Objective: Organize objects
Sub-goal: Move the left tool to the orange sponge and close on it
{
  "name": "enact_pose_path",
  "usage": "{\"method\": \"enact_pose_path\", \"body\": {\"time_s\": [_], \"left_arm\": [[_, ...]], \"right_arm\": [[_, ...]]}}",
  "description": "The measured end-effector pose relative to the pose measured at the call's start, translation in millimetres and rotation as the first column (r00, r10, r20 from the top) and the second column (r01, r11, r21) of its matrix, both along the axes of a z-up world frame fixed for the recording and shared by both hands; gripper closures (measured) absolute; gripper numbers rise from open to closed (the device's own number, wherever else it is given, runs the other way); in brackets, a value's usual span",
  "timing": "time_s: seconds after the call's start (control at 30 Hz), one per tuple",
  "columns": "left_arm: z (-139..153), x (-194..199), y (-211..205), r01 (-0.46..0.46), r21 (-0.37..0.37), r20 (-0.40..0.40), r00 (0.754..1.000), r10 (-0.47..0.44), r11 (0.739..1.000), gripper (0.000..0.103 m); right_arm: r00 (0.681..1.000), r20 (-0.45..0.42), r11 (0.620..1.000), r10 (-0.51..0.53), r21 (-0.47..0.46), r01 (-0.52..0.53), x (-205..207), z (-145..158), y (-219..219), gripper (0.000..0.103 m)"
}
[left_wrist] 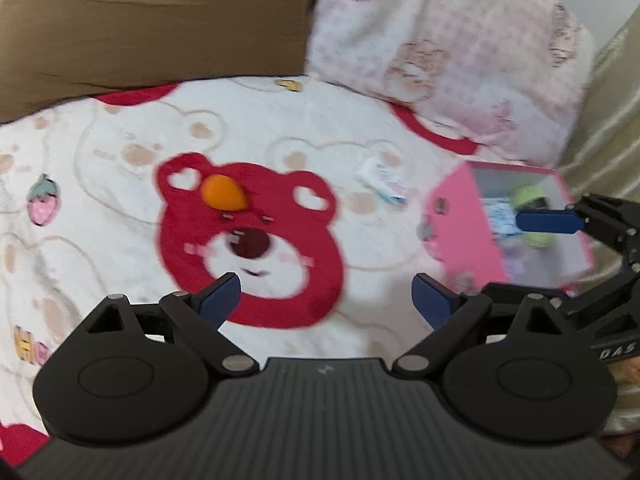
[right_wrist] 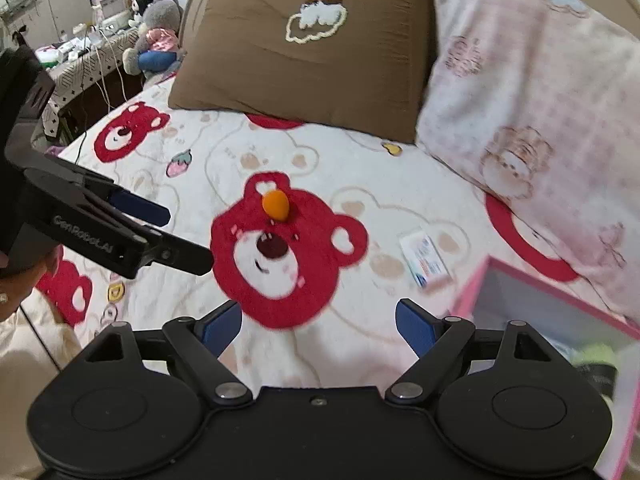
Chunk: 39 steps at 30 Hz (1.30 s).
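Note:
An orange egg-shaped sponge (left_wrist: pixel 223 192) (right_wrist: pixel 275 205) lies on the red bear print of the bed blanket. A small white and blue packet (left_wrist: pixel 383 180) (right_wrist: pixel 426 259) lies to its right. A pink box (left_wrist: pixel 460 236) (right_wrist: pixel 472 300) stands open at the right with several small items inside. My left gripper (left_wrist: pixel 326 298) is open and empty, above the blanket in front of the sponge. My right gripper (right_wrist: pixel 318 322) is open and empty, next to the box. The left wrist view shows the right gripper's fingers (left_wrist: pixel 548 222) over the box.
A brown pillow (right_wrist: pixel 312 40) and a pink bear-print pillow (right_wrist: pixel 532 92) lie at the head of the bed. A cluttered side table (right_wrist: pixel 80 56) with plush toys (right_wrist: pixel 156 28) stands at the far left of the bed.

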<state>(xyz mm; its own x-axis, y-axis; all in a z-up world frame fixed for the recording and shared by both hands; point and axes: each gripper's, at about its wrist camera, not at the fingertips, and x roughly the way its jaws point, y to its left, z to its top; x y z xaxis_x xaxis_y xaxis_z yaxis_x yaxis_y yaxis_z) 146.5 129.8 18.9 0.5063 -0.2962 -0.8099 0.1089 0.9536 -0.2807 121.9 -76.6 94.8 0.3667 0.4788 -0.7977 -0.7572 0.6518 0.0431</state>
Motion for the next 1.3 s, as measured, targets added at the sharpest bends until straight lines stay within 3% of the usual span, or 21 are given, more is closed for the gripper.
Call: {"method": "enact_pose_path", "body": {"time_s": [0.1, 0.23, 0.33, 0.57, 0.67, 0.77, 0.87, 1.03, 1.3], "left_arm": [[-14, 9, 11, -0.044, 0.05, 0.016, 0.999, 0.043, 0.998, 0.011], [-33, 21, 24, -0.061, 0.053, 0.019, 0.998, 0.06, 0.997, 0.012], [-46, 27, 35, -0.14, 0.084, 0.051, 0.989, 0.136, 0.987, 0.013], [-76, 35, 48, -0.166, 0.033, 0.101, 0.982, 0.162, 0.985, 0.013], [-84, 38, 52, -0.175, -0.005, 0.136, 0.975, 0.174, 0.985, 0.013], [-99, 45, 61, -0.2, -0.096, 0.089, 0.974, 0.209, 0.975, 0.013], [-109, 47, 62, -0.203, -0.103, 0.098, 0.972, 0.213, 0.974, 0.013], [-126, 49, 68, -0.196, -0.161, 0.113, 0.97, 0.215, 0.967, 0.015], [-141, 59, 74, -0.208, -0.199, 0.152, 0.959, 0.24, 0.958, 0.036]], "right_arm": [[1.0, -0.006, 1.0, 0.008, 0.016, -0.008, 12, -14, 16, 0.021], [1.0, -0.016, 0.998, 0.012, 0.054, -0.011, 23, -36, 32, 0.026], [0.999, 0.023, 0.998, 0.035, 0.049, -0.036, 24, -52, 46, 0.027], [0.997, -0.061, 0.998, 0.046, 0.05, -0.043, 26, -106, 80, 0.029], [0.998, -0.005, 0.997, 0.063, 0.035, -0.063, 24, -119, 93, 0.029], [0.992, 0.078, 0.995, 0.096, 0.012, -0.098, 22, -130, 108, 0.031], [0.98, 0.159, 0.993, 0.119, -0.014, -0.118, 19, -142, 117, 0.032], [0.974, 0.19, 0.992, 0.121, -0.004, -0.123, 18, -158, 125, 0.033], [0.961, 0.237, 0.989, 0.143, -0.009, -0.145, 22, -162, 130, 0.048]]}}
